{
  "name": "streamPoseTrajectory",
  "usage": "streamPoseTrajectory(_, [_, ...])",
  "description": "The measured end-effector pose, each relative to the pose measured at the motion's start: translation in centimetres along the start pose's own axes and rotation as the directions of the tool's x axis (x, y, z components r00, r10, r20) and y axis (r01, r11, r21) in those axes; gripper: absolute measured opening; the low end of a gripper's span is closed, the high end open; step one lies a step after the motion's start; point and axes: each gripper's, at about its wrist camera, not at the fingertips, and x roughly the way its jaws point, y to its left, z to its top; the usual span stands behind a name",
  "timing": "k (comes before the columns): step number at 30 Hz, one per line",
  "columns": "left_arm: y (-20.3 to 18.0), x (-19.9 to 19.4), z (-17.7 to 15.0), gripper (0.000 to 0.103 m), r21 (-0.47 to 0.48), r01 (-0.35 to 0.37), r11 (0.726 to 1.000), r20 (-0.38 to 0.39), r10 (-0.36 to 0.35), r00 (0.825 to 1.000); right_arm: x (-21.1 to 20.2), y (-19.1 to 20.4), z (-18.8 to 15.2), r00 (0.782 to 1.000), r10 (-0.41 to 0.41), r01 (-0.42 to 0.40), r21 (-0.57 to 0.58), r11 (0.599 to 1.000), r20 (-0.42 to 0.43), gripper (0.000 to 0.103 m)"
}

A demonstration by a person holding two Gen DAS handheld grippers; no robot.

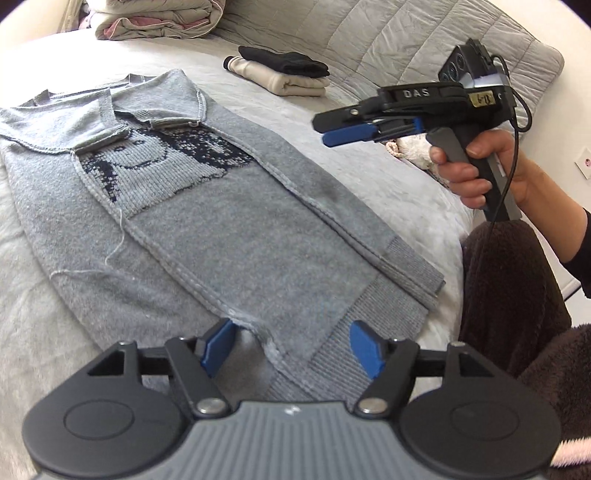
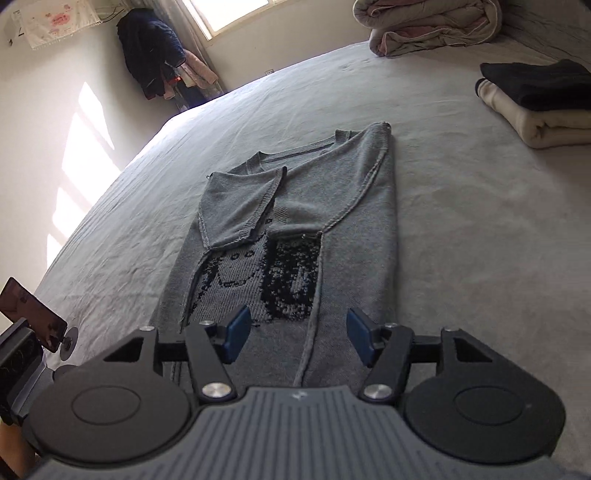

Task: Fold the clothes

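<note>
A grey knit sweater (image 1: 229,229) (image 2: 295,229) lies flat on the bed, inside out, with a dark pixel pattern showing at the chest. Both sides and the short sleeves are folded inward, making a long narrow strip. My left gripper (image 1: 291,343) hovers open just above the ribbed hem (image 1: 369,314), nothing between its blue pads. My right gripper (image 2: 297,332) is open too, above the lower half of the sweater. In the left wrist view the right gripper (image 1: 321,129) is held in a hand (image 1: 465,177), up over the sweater's right edge.
A folded stack of black and cream clothes (image 1: 291,74) (image 2: 539,107) sits at the far right of the bed (image 2: 480,258). A rolled quilt (image 1: 155,18) (image 2: 428,26) lies at the head. The person's brown fleece legs (image 1: 517,295) are at the bed's right edge. A phone on a mount (image 2: 33,314) stands left.
</note>
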Motion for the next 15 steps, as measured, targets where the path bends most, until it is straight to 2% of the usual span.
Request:
streamPoseTrajectory(5, [-2.6,-0.7,-1.5,0.07,0.009,0.011,1.0,-0.048,-0.011,0.999,-4.1,-2.0,-3.5,1.0,0.026,-0.025,0.106,0.994,-0.009,0.065])
streamPoseTrajectory(13, [-6.9,-1.7,-4.0,0.074,0.022,0.03,0.999,-0.124,-0.027,0.992,-6.7,-3.3,-7.2,0.998,0.061,-0.055,0.189,0.981,-0.024,0.067])
streamPoseTrajectory(15, [-7.9,-2.0,-4.6,0.074,0.015,0.054,0.998,-0.141,-0.051,0.989,-7.0,-3.7,-8.0,0.997,0.07,-0.063,0.215,0.974,-0.023,0.067])
